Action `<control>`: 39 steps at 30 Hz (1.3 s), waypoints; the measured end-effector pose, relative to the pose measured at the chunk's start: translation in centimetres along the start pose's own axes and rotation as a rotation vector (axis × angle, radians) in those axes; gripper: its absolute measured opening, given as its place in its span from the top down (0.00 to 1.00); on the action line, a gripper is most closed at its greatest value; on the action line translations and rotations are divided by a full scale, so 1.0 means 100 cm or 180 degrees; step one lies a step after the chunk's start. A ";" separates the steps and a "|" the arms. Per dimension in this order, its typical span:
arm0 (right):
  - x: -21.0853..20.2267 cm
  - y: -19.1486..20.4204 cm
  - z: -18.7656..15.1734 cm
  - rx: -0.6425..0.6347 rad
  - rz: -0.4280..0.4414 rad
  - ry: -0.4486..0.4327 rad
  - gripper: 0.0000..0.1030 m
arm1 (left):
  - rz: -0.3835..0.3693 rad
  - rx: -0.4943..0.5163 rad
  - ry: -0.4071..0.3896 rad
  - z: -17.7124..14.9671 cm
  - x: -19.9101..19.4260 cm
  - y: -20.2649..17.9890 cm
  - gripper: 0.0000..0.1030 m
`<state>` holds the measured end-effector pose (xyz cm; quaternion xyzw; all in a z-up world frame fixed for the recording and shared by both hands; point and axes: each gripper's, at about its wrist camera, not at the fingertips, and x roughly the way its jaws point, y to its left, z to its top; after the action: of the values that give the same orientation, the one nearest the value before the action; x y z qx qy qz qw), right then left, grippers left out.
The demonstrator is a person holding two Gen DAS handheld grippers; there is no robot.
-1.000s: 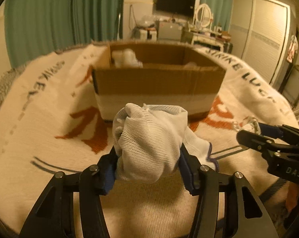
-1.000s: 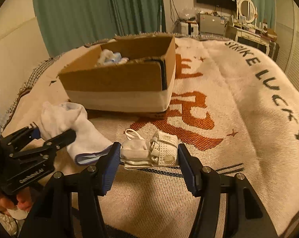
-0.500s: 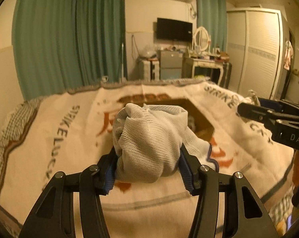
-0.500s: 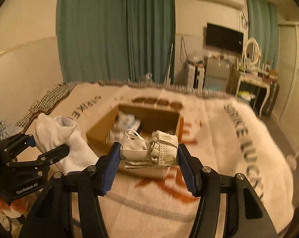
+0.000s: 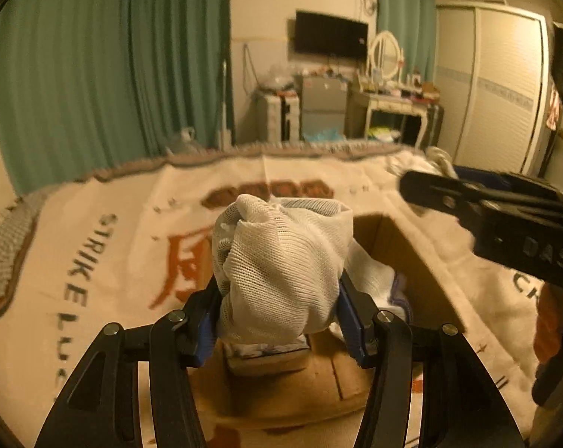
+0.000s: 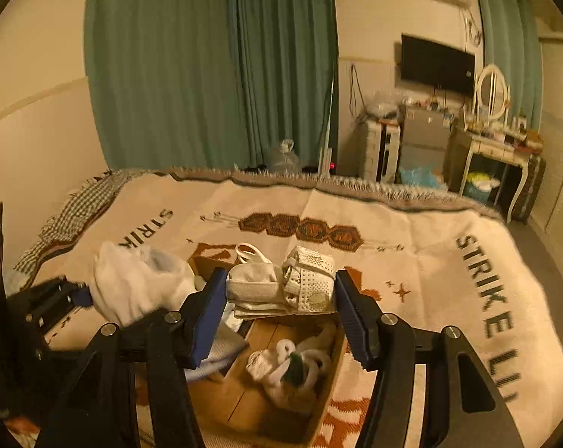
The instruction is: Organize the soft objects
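Note:
My left gripper is shut on a bunched white sock and holds it above the open cardboard box. My right gripper is shut on a folded white face mask and holds it over the same box. The box holds several white soft items. The left gripper with its sock shows at the left of the right wrist view. The right gripper shows at the right of the left wrist view.
The box sits on a cream bed blanket with orange figures and black letters. Green curtains, a television, a dressing table and a wardrobe stand beyond the bed.
Both grippers have risen and moved forward with their loads, from in front of the box to above its open top. Both stay shut.

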<state>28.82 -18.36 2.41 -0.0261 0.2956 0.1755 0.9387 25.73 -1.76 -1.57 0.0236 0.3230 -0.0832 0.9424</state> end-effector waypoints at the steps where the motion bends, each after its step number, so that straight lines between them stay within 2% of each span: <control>1: 0.013 -0.004 -0.004 0.0017 0.0002 0.0056 0.44 | -0.0021 0.0021 0.0066 -0.004 0.010 -0.002 0.48; 5: 0.050 -0.016 -0.017 0.0097 0.0085 0.0237 0.44 | -0.0133 0.0055 0.0222 -0.015 0.031 -0.005 0.47; 8: 0.069 -0.018 -0.022 0.0067 0.0098 0.0304 0.44 | -0.0066 0.0243 0.0128 -0.015 0.032 -0.015 0.42; 10: 0.076 -0.020 -0.022 0.0083 0.0141 0.0337 0.43 | 0.0034 0.0312 0.0049 -0.015 0.031 -0.019 0.31; 13: 0.080 -0.023 -0.021 0.0162 0.0132 0.0339 0.36 | 0.0009 0.0240 -0.0034 -0.011 0.026 -0.017 0.16; 15: 0.076 -0.024 -0.020 0.0186 0.0094 0.0294 0.28 | 0.0053 0.0215 -0.0087 -0.009 0.021 -0.016 0.14; 19: 0.057 -0.023 -0.013 0.0204 0.0066 0.0213 0.28 | 0.0168 0.0194 -0.0119 -0.001 0.005 -0.013 0.14; 24: 0.000 -0.016 0.002 0.0193 -0.0009 0.0025 0.28 | 0.0214 0.0125 -0.0350 0.015 -0.044 -0.009 0.14; 29: -0.086 -0.003 0.023 0.0135 -0.0119 -0.0297 0.26 | 0.0291 0.0145 -0.0852 0.033 -0.131 -0.015 0.14; 31: -0.124 0.004 0.029 0.0085 -0.0272 -0.0464 0.20 | 0.0392 0.0156 -0.1074 0.038 -0.169 -0.018 0.06; 34: -0.175 0.012 0.033 0.0036 -0.0327 -0.0688 0.13 | 0.0490 0.0231 -0.1354 0.040 -0.213 -0.023 0.06; 36: -0.206 0.019 0.032 0.0004 -0.0323 -0.0809 0.00 | 0.0568 0.0234 -0.1555 0.037 -0.242 -0.026 0.04; 39: -0.241 0.036 0.027 -0.0206 -0.0479 -0.1007 0.00 | 0.0721 0.0204 -0.1767 0.028 -0.266 -0.030 0.04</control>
<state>10.60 -22.13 18.40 -0.0504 0.1356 0.1161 0.9826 6.26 -1.22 16.97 0.0655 0.0455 0.0090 0.9968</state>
